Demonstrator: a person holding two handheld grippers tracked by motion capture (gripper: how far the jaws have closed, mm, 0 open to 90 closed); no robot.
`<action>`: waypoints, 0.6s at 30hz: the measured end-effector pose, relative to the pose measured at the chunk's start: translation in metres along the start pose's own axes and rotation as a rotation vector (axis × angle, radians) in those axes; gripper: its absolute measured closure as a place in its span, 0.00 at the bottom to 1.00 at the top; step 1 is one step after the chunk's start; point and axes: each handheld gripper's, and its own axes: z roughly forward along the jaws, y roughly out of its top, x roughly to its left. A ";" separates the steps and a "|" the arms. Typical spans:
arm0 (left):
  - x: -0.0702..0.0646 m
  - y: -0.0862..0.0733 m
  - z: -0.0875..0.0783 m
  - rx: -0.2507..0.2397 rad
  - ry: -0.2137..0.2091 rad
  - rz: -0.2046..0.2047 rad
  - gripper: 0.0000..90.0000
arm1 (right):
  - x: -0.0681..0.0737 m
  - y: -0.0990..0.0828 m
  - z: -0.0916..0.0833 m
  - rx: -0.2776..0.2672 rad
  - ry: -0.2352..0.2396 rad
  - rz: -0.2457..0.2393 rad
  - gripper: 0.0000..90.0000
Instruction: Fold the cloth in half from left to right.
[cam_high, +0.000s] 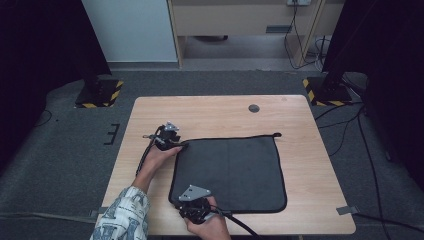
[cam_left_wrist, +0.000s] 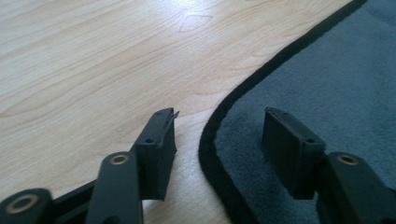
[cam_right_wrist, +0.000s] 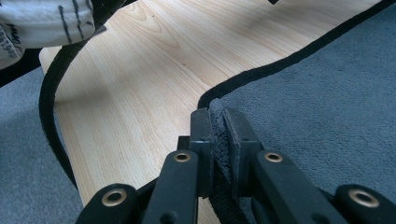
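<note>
a dark grey, roughly square fleece cloth with a black stitched border lies flat on the light wooden bench, filling the bench's centre and reaching toward its 6 o'clock edge. the right claw sits at the cloth's 7 o'clock corner, and in the right gripper view its jaws are pressed together on a pinched-up fold of the cloth's black edge, so that corner is firmly clamped. the left claw is at the cloth's 11 o'clock corner; in the left gripper view its jaws stand apart, one over bare wood and the other over the grey pile, with the black border running between them, and the pads do not press on anything yet. the work in hand looks like taking both corners of the cloth's 9 o'clock side to lift or fold it. the main risk is at the left claw: the border lies flat on the bench, so closing from this height could slide over the fabric and catch nothing, or nip only the thin trim, which may slip out once lifted. if the left side rises late or not at all while the right pulls, the cloth would drag, twist and fold unevenly. the trailing black cable near the person's patterned sleeve could also snag.
</note>
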 end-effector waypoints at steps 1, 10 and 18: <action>0.000 -0.001 0.001 0.007 0.006 0.000 0.48 | 0.000 0.000 0.000 0.000 0.000 0.001 0.92; -0.002 -0.006 -0.001 -0.014 -0.021 0.016 0.60 | 0.000 0.001 -0.002 -0.003 0.003 0.003 0.92; -0.012 -0.006 -0.002 -0.009 -0.022 0.023 0.89 | -0.001 0.002 -0.004 -0.007 0.001 0.004 0.92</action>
